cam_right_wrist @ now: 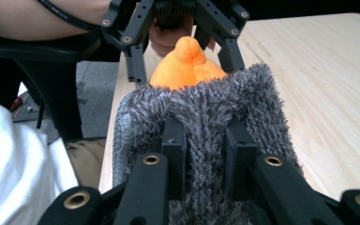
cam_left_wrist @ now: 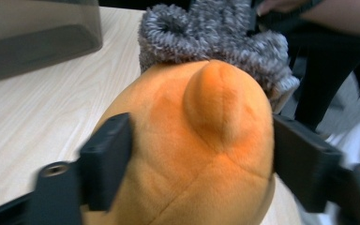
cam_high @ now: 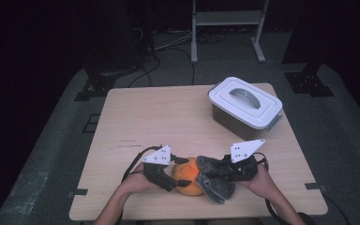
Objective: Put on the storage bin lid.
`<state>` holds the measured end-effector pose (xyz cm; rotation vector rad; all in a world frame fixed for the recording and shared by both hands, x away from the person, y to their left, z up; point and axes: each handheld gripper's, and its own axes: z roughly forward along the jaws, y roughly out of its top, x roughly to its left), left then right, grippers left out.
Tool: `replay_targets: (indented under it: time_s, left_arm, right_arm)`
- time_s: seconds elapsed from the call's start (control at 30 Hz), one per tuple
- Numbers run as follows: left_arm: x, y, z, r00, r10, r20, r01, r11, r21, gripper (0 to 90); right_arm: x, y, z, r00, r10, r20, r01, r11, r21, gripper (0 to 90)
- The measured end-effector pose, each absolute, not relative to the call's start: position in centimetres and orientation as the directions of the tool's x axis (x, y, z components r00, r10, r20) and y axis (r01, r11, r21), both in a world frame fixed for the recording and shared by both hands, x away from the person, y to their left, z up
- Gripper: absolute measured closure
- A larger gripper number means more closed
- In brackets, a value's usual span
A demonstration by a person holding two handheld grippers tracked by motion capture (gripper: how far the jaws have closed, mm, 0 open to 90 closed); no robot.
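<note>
An orange plush toy (cam_high: 189, 182) lies near the table's front edge, with a small nub (cam_left_wrist: 213, 101) pointing up. My left gripper (cam_high: 177, 180) holds it, one black pad pressed to each side of the toy (cam_left_wrist: 183, 154). A grey fuzzy knitted cloth (cam_high: 217, 183) is draped against the toy's right side and over part of it (cam_left_wrist: 215, 37). My right gripper (cam_right_wrist: 205, 145) is shut on a fold of that grey cloth (cam_right_wrist: 201, 103). Beyond the cloth, in the right gripper view, the orange toy (cam_right_wrist: 183, 68) sits between the left gripper's jaws (cam_right_wrist: 186, 70).
A grey bin with a white handled lid (cam_high: 246, 105) stands at the table's back right; its dark wall (cam_left_wrist: 37, 37) is in the left gripper view. The wooden table (cam_high: 159, 122) stretches bare behind the toy. A white rack's legs (cam_high: 227, 28) stand on the floor beyond.
</note>
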<state>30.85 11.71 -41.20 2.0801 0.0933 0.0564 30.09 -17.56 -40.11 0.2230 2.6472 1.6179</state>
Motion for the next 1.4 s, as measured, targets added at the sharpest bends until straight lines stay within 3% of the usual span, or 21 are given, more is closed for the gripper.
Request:
replay_targets:
  time_s: [0.07,0.23,0.5,0.77,0.97,1.03,1.27,1.4]
  left_arm:
    - [30.7,11.7,-41.0,0.995,0.094,0.036,0.015,-0.492,0.871,40.1]
    - [30.6,11.7,-40.8,0.994,0.089,0.06,-0.008,-0.492,0.871,43.1]
    - [29.7,10.9,-40.7,0.991,0.041,0.13,-0.09,-0.52,0.85,41.6]
    - [29.7,10.7,-40.8,0.992,0.035,0.124,-0.088,-0.518,0.851,40.8]
    - [28.8,9.3,-40.7,0.984,-0.015,0.178,-0.158,-0.544,0.824,40.3]
    - [28.6,9.1,-40.6,0.98,-0.026,0.195,-0.176,-0.557,0.812,40.0]
    - [28.7,9.3,-40.8,0.983,-0.017,0.182,-0.161,-0.548,0.821,40.0]
    - [28.8,9.0,-40.8,0.981,-0.017,0.194,-0.171,-0.548,0.819,39.7]
  right_arm:
    - [30.2,-18.0,-40.2,-0.988,0.14,0.058,0.116,0.451,0.885,73.4]
    - [30.9,-19.5,-40.7,-0.979,0.187,0.079,0.162,0.482,0.861,73.4]
    - [29.9,-17.5,-39.2,-0.99,0.134,0.04,0.095,0.44,0.893,73.5]
    - [30.7,-18.9,-40.1,-0.985,0.153,0.081,0.144,0.469,0.871,73.7]
    - [29.9,-17.3,-38.3,-0.994,0.097,0.048,0.084,0.416,0.906,73.8]
    - [29.6,-16.6,-38.0,-0.997,0.081,0.015,0.05,0.45,0.892,73.8]
    - [30.0,-17.6,-39.0,-0.993,0.108,0.051,0.097,0.492,0.865,73.8]
    - [29.6,-17.3,-38.4,-0.994,0.106,0.023,0.07,0.468,0.881,73.7]
